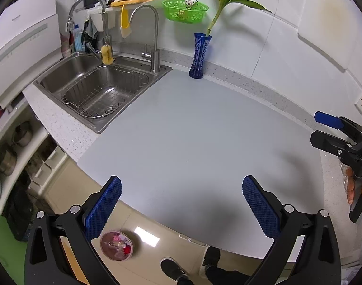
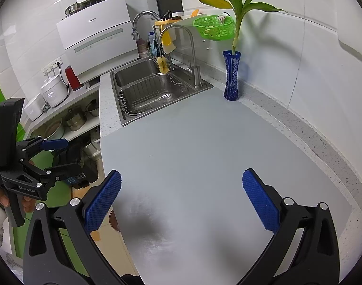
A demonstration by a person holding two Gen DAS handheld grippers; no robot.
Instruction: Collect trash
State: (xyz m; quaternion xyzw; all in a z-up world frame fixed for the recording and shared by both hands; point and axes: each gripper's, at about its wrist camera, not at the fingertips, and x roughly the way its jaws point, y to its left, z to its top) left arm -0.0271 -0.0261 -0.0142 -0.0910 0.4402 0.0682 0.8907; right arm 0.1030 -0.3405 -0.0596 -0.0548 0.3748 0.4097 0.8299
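A round trash bin [image 1: 116, 245] with pink and red scraps in it stands on the floor below the counter's front edge; a sliver of it shows in the right wrist view [image 2: 114, 220]. My left gripper [image 1: 181, 204] is open and empty over the front edge of the grey counter mat [image 1: 192, 130]. My right gripper [image 2: 181, 199] is open and empty above the mat [image 2: 204, 147]. Each gripper shows in the other's view, the right one [image 1: 323, 128] at the far right, the left one [image 2: 55, 154] at the far left. No loose trash shows on the mat.
A steel sink [image 1: 97, 87] with a wire basket and two faucets lies at the back left. A blue vase [image 1: 199, 57] with a green plant stands by the wall. A green basket [image 1: 184, 9] hangs on the tiles. The person's shoes [image 1: 176, 268] are on the floor.
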